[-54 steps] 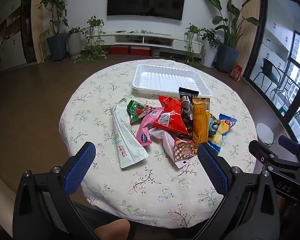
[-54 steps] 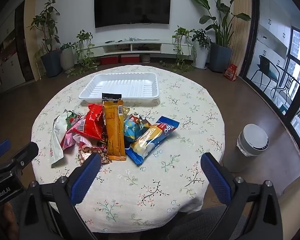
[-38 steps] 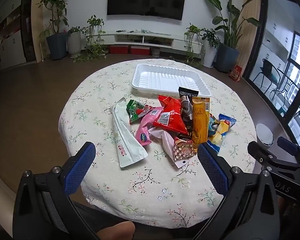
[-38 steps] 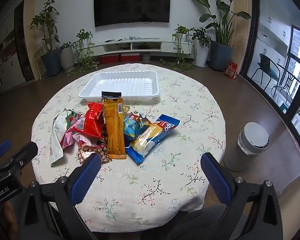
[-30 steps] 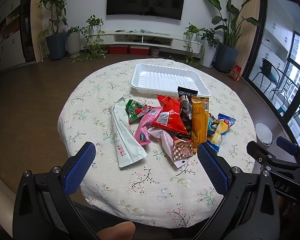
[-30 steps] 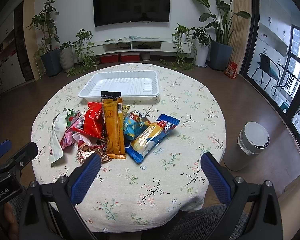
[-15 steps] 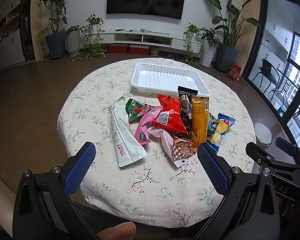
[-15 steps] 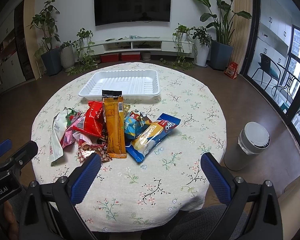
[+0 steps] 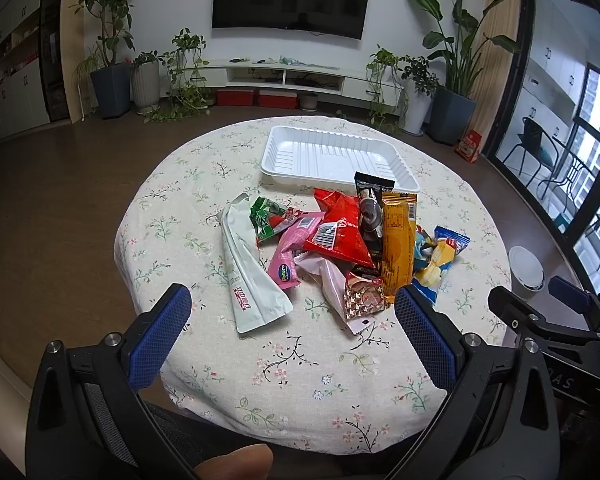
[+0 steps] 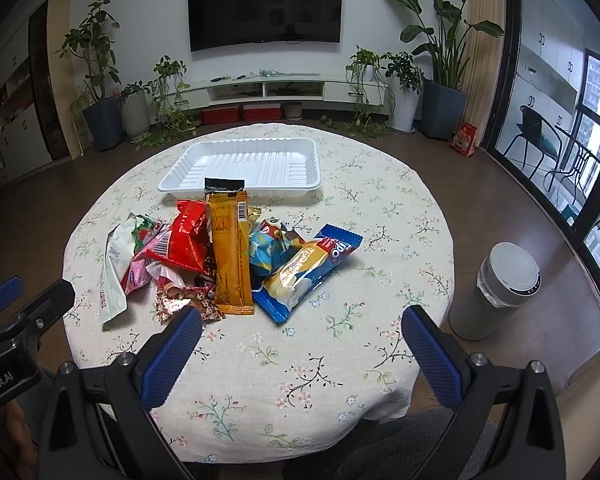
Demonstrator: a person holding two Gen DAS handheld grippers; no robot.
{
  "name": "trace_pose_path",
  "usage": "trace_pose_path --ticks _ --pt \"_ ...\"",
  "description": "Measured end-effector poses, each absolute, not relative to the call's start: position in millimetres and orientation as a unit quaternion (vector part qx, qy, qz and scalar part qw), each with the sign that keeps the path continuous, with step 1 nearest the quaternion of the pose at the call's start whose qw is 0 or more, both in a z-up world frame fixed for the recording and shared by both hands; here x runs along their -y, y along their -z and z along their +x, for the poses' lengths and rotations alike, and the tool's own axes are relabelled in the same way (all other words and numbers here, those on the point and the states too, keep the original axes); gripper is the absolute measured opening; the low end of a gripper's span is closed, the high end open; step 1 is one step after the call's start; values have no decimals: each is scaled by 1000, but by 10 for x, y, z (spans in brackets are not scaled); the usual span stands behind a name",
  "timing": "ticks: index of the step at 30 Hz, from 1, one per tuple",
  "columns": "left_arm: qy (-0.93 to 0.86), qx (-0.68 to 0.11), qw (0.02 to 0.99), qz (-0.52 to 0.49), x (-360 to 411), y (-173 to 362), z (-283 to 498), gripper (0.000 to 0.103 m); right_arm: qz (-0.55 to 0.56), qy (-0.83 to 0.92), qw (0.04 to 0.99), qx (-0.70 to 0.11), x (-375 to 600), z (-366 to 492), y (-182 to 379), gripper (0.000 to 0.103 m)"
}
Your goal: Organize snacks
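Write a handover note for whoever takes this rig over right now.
Left gripper: open, empty, held above the near table edge.
Right gripper: open, empty, likewise short of the snacks.
Snacks: all in one overlapping pile mid-table, white pouch at its left end, blue packet at its right.
Tray: empty, just behind the pile.
Done: nothing moved yet.
Left: every snack presumably goes into the tray.

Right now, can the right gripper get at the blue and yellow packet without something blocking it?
Probably yes. The right gripper is open, and the blue and yellow packet lies on the pile's right edge with only bare tablecloth between them.
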State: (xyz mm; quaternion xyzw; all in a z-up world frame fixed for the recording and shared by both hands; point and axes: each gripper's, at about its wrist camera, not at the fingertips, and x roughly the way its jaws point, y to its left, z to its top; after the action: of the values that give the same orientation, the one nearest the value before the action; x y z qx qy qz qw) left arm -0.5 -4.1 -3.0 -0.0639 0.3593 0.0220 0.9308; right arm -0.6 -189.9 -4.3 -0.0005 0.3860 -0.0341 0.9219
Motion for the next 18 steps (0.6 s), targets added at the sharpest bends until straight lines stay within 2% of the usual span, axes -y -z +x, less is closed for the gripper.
trace_pose_path --ticks 18 --pt "-20 -360 930 -65 37 34 -4 103 -1 33 921 -389 1869 -6 71 102"
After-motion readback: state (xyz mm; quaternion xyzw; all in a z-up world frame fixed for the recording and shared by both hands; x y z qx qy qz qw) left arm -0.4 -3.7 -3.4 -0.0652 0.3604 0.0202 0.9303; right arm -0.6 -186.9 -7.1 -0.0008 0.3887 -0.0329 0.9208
